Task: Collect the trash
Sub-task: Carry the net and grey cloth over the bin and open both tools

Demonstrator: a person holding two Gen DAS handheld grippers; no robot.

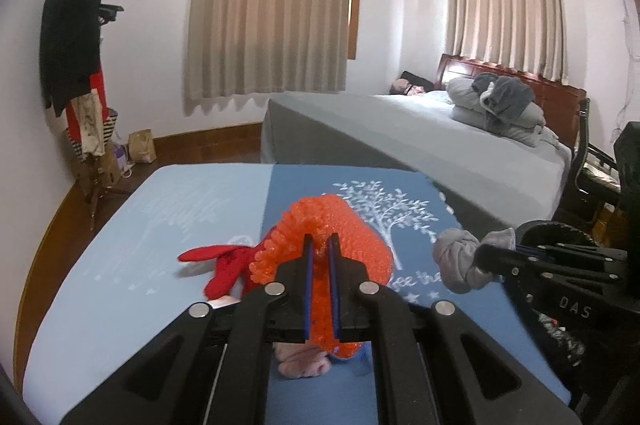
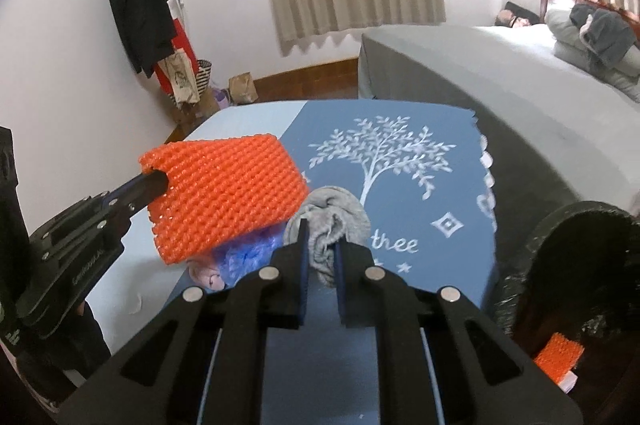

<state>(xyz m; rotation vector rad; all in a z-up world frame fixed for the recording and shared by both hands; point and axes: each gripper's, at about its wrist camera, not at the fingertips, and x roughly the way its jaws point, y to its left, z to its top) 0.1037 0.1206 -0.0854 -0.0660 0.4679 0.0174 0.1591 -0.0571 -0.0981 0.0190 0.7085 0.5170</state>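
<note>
Left wrist view first: the left tongs (image 1: 320, 245) are squeezed almost shut on an orange knitted pouch (image 1: 340, 253), and the pouch sticks up and forward between the two blue pads, lifted off the tabletop (image 1: 120, 265). The tabletop has a blue cloth on it with a white tree drawn on the darker half. Under the pouch lies a red cloth (image 1: 220, 265), and something pink (image 1: 304, 361) peeks out lower down, right under the tongs. Over on the right, the right tongs (image 1: 486, 251) pinch a grey balled-up sock (image 1: 460, 261) and hold it in the air above the cloth. Behind the tabletop is a bed (image 1: 420, 145) with grey sheets and pillows, two windows with beige curtains (image 1: 272, 5), and a coat rack (image 1: 80, 45) in the left corner with dark clothes on it. Right wrist view next: the right tongs (image 2: 322, 243) are closed tight on the grey sock (image 2: 332, 221), which bunches up between the pads. To the left, the left tongs (image 2: 158, 183) poke into one end of the orange pouch (image 2: 224, 193) and hold it up, tilted, over the tabletop (image 2: 420, 265). Under the pouch I can see something blue and fuzzy (image 2: 244, 257) and a bit of pink (image 2: 208, 277). At the far right is a dark round bin (image 2: 580, 265), just beside the tabletop, with a small orange knitted piece (image 2: 558, 357) inside it.
</note>
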